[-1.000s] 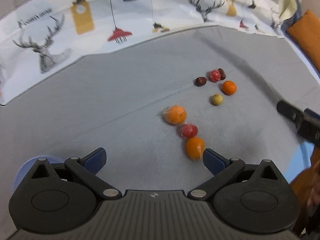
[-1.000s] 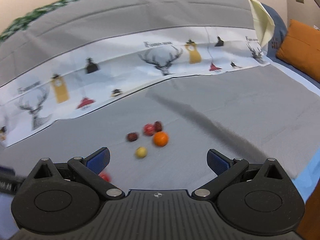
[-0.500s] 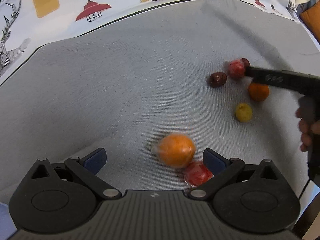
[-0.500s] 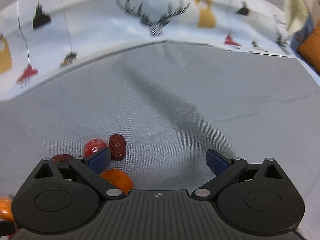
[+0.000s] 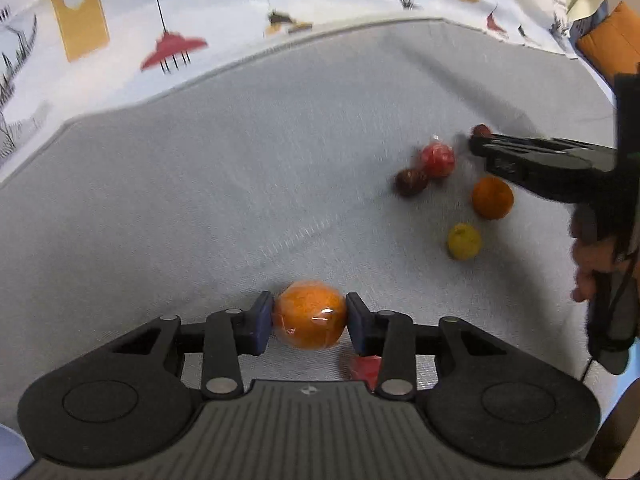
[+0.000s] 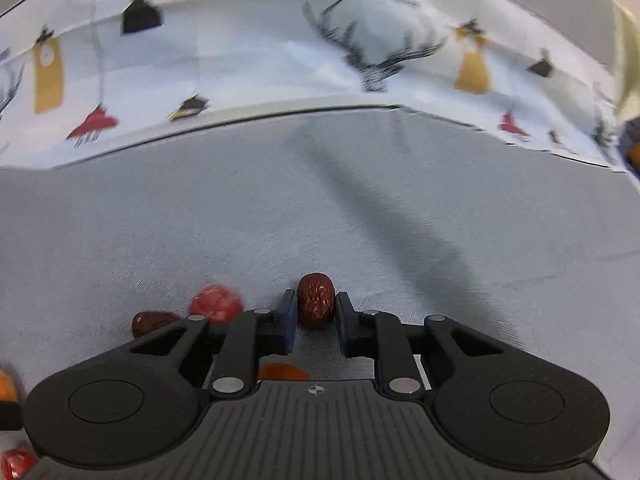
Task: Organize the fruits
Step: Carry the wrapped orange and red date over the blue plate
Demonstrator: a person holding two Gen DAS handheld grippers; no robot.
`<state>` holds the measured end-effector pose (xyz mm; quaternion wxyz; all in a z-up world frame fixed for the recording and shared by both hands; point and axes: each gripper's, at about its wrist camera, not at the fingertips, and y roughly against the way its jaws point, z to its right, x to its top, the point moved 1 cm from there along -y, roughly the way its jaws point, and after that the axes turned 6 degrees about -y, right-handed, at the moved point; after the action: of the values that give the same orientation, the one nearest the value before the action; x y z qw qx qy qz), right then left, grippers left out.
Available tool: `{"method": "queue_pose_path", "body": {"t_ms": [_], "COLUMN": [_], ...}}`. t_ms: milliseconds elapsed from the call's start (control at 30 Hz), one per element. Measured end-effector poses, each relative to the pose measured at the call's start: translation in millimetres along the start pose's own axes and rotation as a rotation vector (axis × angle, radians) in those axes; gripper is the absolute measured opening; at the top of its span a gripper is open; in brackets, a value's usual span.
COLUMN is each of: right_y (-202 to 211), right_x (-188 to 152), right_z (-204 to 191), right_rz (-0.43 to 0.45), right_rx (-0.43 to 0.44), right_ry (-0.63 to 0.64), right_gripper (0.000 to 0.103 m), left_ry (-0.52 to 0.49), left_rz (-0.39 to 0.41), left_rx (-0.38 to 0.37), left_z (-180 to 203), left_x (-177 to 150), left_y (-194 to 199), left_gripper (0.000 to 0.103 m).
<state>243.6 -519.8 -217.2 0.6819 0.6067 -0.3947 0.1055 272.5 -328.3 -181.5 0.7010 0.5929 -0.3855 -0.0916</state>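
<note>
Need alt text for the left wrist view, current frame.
The left gripper is closing on a plastic-wrapped orange on a grey cloth, its blue pads at the fruit's sides. At right, the hand-held right gripper reaches a dark red date beside a wrapped red fruit, another date, a second orange and a small yellow fruit.

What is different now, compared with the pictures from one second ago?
Both grippers came down to the fruits. The left gripper, jaws closing, clamps the plastic-wrapped orange; the right gripper shut on the wrinkled dark red date. The small yellow fruit stayed on the grey cloth.
</note>
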Motion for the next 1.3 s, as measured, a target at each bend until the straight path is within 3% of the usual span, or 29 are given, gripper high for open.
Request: {"method": "queue_pose_path", "body": {"t_ms": [200, 400, 667, 900, 1067, 1300], "right_y": [83, 202, 332, 409, 452, 487], "right_x": [4, -29, -103, -157, -186, -200], "right_z": [19, 14, -47, -110, -145, -163], "right_rz": [0.150, 0.252, 0.220, 0.150, 0.170, 0.213], "right_rx": [0.025, 0.118, 0.296, 0.466, 0.517, 0.538], "right_ry": [-0.098, -0.167, -0.149, -0.044, 0.056, 0.115], "right_gripper": [0.021, 0.021, 0.021, 0.021, 0.021, 0.021], "left_ry": [0.029, 0.090, 0.145, 0.224, 0.263, 0.285], "left_rz": [0.088, 0.153, 0.162, 0.197, 0.225, 0.283], "left_rx": [0.032, 0.072, 0.150, 0.186, 0.195, 0.184], "left_z": [-15, -28, -55, -73, -73, -64], "left_x": [-15, -64, -171, -252, -294, -330], "left_y": [58, 148, 253, 323, 352, 379], "left_gripper": [0.043, 0.043, 0.043, 0.043, 0.043, 0.043]}}
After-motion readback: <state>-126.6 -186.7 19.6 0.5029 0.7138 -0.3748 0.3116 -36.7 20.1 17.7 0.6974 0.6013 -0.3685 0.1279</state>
